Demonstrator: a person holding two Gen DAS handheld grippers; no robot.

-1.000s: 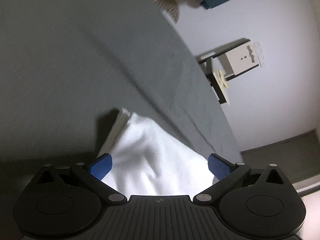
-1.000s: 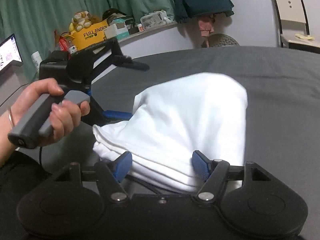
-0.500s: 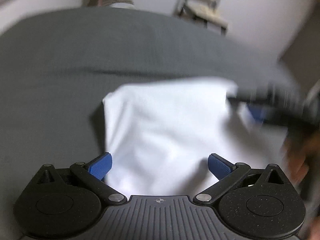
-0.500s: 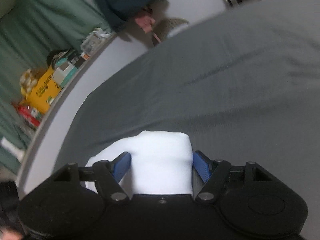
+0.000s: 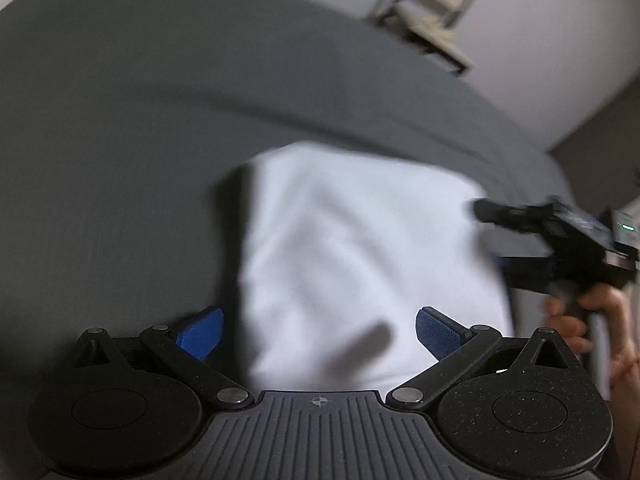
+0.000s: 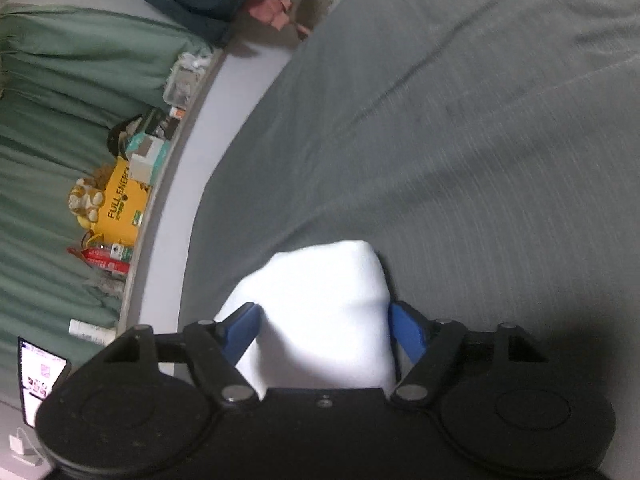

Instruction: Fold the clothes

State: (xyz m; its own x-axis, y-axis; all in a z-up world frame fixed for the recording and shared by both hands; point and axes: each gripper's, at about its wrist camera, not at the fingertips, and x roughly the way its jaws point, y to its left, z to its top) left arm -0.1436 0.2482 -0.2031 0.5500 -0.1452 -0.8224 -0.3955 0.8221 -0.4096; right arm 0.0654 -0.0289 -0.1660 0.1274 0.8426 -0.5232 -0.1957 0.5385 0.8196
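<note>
We look along two handheld grippers at a folded white cloth garment (image 5: 360, 248), soft and smooth, lying as a rough rectangle on a bed covered with a dark grey woven sheet (image 5: 140, 128). The sheet has a fine ribbed texture and a few long shallow creases.

In the left wrist view, our left gripper (image 5: 319, 330), black matte plastic with blue ridged pads, hovers low over the near edge of the garment. Its jaws stand wide apart; the right pad lies over the white cloth and the left pad sits just off the cloth's left edge, above the grey sheet. Nothing is pinched between them. The picture is blurred, so we cannot tell whether the pads brush the fabric.

At the garment's right edge, in the same view, our right gripper (image 5: 496, 258) reaches in, held by our right hand (image 5: 588, 320).

In the right wrist view, the right gripper's jaws are apart with a bunched, rounded end of the white garment between them. The blue pads sit just beside the cloth on both sides; whether they press it we cannot tell.

Beyond the bed runs a pale grey ledge (image 6: 188, 184) carrying a yellow cardboard box (image 6: 120, 204), with green pleated curtains (image 6: 52, 120) behind.
</note>
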